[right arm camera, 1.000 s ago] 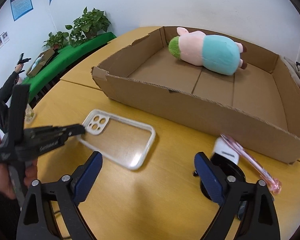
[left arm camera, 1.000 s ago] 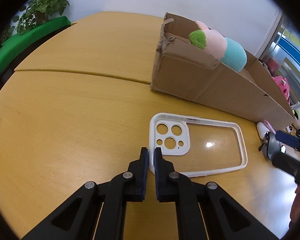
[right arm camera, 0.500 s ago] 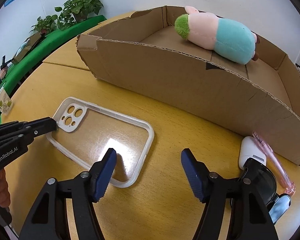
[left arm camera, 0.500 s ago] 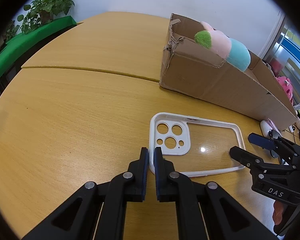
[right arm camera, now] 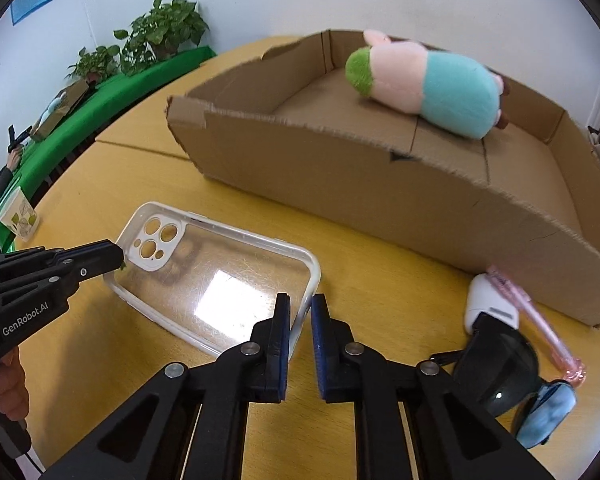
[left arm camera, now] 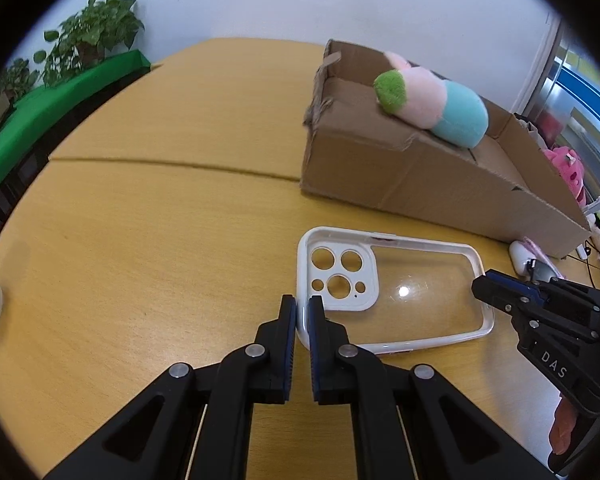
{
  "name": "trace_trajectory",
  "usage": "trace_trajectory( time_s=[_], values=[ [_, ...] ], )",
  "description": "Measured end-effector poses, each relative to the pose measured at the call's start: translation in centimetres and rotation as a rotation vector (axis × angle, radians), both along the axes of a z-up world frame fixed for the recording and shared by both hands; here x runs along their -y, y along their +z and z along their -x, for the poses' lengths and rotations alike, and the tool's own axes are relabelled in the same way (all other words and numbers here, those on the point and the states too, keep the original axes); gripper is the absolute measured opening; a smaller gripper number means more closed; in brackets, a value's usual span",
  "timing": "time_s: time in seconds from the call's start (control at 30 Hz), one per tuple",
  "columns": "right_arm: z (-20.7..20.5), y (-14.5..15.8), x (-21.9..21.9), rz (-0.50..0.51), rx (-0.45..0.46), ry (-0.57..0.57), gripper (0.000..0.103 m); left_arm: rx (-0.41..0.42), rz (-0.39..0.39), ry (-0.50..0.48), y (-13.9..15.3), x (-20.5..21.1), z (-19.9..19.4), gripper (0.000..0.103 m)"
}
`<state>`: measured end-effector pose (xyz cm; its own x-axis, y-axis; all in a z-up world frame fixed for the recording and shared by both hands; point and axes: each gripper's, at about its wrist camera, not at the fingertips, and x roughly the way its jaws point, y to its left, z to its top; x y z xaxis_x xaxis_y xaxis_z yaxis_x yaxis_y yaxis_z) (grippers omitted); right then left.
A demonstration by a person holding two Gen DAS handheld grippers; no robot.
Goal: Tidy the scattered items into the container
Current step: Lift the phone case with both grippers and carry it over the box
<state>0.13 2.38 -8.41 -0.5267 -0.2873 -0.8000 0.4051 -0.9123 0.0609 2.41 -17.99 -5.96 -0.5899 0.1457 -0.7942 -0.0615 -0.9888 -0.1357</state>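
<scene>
Right tongs now clamped on phone case rim, left tongs gripping opposite end, both angled downward

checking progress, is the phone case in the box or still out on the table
Out. The phone case lies flat on the table in front of the cardboard box, which holds only a plush toy.
</scene>
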Motion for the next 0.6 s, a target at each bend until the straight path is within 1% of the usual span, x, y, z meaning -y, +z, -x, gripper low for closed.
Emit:
trace_trajectory(
  time_s=[0.13, 0.3, 0.4, 0.6],
  values=[
    [-0.5, 2.5, -1.7, 0.044, -0.053, -0.035, 0.011, -0.067, -0.021, -0.027, 3.0, -1.0, -0.3, 0.006],
    [-0.4, 5.5, -3.7, 0.082, -0.100, -0.086, 0.010, -0.158, -0.033, -0.088, 6.7, -2.8, -0.1, 0.006],
    [-0.6, 7.4, -5.1, 0.111, -0.149, -0.128, 0.010, -0.172, -0.016, -0.125, 8.0, -4.3, 1.1, 0.006],
    [-0.3, 9.7, -7.8, 0.111, -0.192, -0.181, 0.010, -0.204, -0.051, -0.188, 10.0, -7.0, 3.1, 0.006]
  ],
)
